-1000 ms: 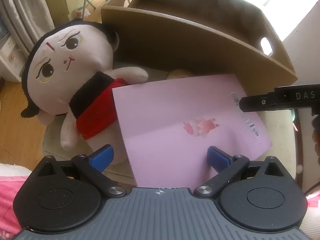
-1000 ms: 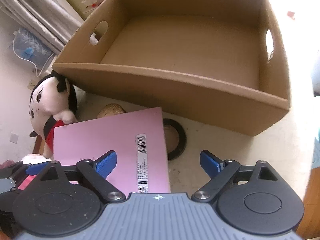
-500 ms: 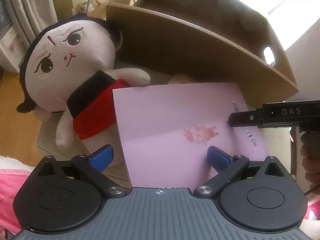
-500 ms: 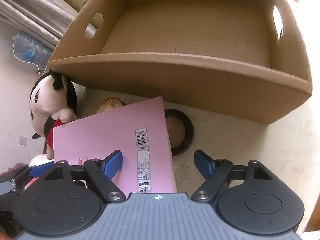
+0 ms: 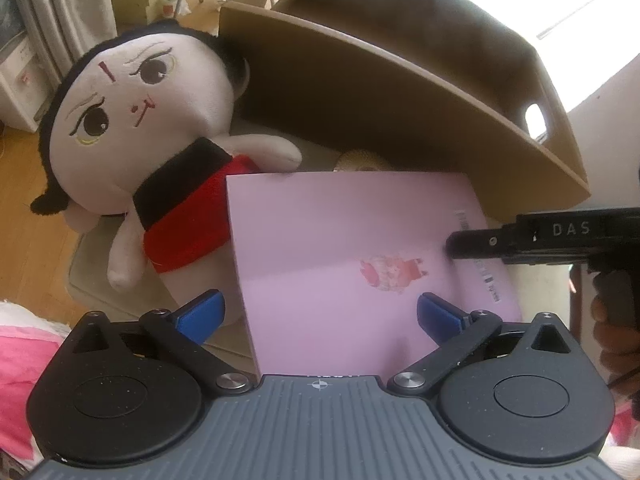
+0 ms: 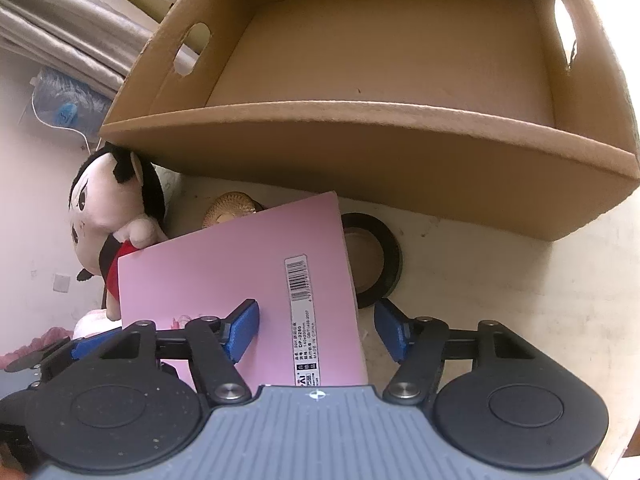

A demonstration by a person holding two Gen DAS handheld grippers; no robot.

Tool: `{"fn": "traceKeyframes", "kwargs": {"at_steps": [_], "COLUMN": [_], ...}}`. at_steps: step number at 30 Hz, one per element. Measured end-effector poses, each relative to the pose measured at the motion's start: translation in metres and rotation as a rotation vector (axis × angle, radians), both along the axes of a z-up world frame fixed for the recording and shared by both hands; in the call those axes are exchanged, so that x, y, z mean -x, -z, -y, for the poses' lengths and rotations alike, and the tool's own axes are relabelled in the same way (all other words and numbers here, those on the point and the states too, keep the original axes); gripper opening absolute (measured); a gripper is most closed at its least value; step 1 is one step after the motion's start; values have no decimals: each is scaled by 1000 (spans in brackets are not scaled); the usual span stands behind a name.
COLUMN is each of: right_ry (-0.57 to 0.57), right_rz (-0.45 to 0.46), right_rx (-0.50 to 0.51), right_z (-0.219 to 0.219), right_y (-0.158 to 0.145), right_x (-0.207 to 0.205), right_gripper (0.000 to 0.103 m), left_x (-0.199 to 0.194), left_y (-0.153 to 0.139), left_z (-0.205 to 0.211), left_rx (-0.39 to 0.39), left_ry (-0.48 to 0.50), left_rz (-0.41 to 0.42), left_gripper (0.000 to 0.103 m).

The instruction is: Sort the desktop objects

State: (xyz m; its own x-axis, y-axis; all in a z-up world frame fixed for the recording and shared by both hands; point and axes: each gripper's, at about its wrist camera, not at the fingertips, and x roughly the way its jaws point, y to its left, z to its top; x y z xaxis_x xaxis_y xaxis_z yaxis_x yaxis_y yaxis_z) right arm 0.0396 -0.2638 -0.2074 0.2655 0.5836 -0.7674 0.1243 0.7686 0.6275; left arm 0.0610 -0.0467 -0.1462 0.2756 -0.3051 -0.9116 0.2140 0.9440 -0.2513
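Pink flat notebook [image 6: 240,280] lies tilted on a cream tabletop [image 6: 500,280] before a brown cardboard box [image 6: 360,136]. Right gripper [image 6: 316,328], angled downward, has been closing, straddling its barcode edge unpinched. Left gripper [image 5: 316,312] gapes wide, downward-pointing, beside a plush doll [image 5: 140,120].

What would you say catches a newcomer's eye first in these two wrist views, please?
The pink notebook in the middle of the table, with the right gripper straddling its barcoded edge, its jaws just closing around that edge but not yet pressing it. Beside it lies a big-headed plush doll in red and black. Behind both stands an empty cardboard box with cut-out handles, and a black ring-shaped item peeks from under the notebook.
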Motion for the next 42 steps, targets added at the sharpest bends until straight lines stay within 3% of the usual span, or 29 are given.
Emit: {"fn": "traceKeyframes", "kwargs": {"at_steps": [15,22,31,37,42], "right_ry": [-37,-49,-51,-55,-36], "right_rz": [15,34,50,79,86], "right_rx": [16,39,47,66,69], "right_z": [1,-3,-3,-5,2], "right_y": [-11,-10,-10,-11,-10], "right_x": [4,7,8,10,12], "right_gripper": [54,54,54,55,56], "left_x": [1,-3,3,2,6], "left_y": [2,4,2,2,3], "left_z": [10,11,25,18,20], "left_rx": [17,17,-70,-31,-42], "left_ry": [32,8,78,75,99], "left_rz": [19,19,73,69,70], "left_gripper": [103,103,103,103,103]}}
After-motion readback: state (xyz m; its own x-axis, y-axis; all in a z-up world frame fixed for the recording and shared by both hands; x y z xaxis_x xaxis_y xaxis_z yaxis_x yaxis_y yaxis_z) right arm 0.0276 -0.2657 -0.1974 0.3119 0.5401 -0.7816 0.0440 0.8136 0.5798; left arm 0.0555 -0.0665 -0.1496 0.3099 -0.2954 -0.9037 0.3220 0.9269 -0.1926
